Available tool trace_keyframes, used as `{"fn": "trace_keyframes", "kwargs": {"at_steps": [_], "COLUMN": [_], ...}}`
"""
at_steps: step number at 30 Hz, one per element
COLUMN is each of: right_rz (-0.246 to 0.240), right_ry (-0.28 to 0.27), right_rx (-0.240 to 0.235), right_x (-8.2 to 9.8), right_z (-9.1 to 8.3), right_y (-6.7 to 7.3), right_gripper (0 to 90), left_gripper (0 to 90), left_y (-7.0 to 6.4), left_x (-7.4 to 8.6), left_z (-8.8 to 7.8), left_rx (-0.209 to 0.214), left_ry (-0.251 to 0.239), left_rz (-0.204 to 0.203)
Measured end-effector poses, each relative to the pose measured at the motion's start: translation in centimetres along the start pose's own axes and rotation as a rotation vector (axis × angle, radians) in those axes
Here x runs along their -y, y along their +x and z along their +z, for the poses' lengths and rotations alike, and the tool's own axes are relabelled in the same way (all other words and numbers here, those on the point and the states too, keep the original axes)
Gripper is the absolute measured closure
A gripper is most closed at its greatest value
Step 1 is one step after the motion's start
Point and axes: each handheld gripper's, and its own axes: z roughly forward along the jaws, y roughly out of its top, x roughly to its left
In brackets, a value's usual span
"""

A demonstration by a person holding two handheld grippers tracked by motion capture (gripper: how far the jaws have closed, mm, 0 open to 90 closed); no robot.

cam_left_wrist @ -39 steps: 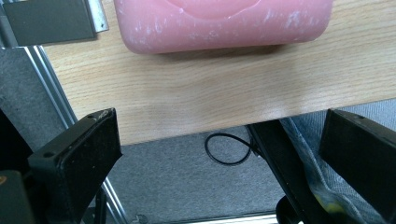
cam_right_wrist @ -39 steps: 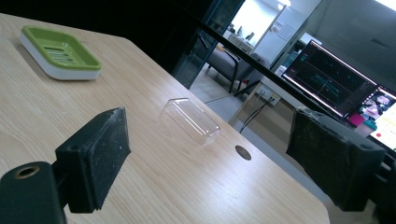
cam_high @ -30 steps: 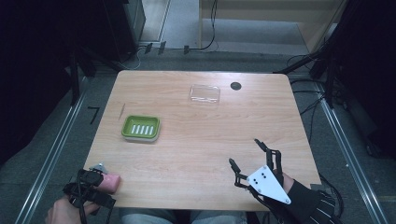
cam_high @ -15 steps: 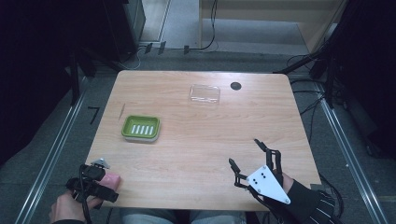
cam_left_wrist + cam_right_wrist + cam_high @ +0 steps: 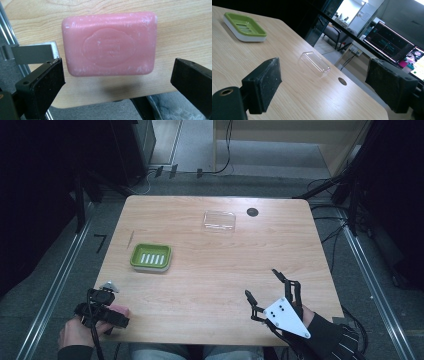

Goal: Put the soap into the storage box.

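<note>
Green dish: the green rectangular plastic soap dish [image 5: 150,257] with a slotted floor sits on the left half of the wooden counter [image 5: 210,285]; nothing lies in it.
Clear lid: the clear plastic rectangular cover [image 5: 219,221] rests at the far side of the counter, near the small dark round hole [image 5: 252,212]; nothing shows under it.
Soap: the pink rectangular bar of soap [image 5: 109,43] lies at the near left corner of the counter, close to the edge, between the jaws of the left gripper [image 5: 117,75] but touching neither one.
Left gripper: released, jaws spread wide on either side of the soap, the hand [image 5: 80,330] low at the counter's corner.
Right gripper: the right gripper [image 5: 267,287] is released too, jaws wide apart and holding nothing, poised over the near right of the counter and aimed toward the far side.
Change: the left gripper has shifted slightly nearer the person since a second ago; the right one has stayed put.
</note>
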Motion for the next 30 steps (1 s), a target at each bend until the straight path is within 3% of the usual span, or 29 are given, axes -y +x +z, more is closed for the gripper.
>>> {"fn": "trace_keyframes", "kwargs": {"at_steps": [13, 30], "right_rz": [-0.001, 0.007], "right_ry": [0.006, 0.007], "right_rx": [0.003, 0.009], "right_x": [0.0, 0.1], "right_z": [-0.1, -0.2], "right_y": [-0.1, -0.1], "right_gripper": [13.2, 13.2], "left_gripper": [0.0, 0.0], "left_y": [0.7, 1.4], "left_x": [-1.7, -1.6], "left_z": [0.9, 1.7], "left_rx": [-0.003, 0.022], "left_ry": [0.008, 0.006], "left_rz": [-0.008, -0.046]}}
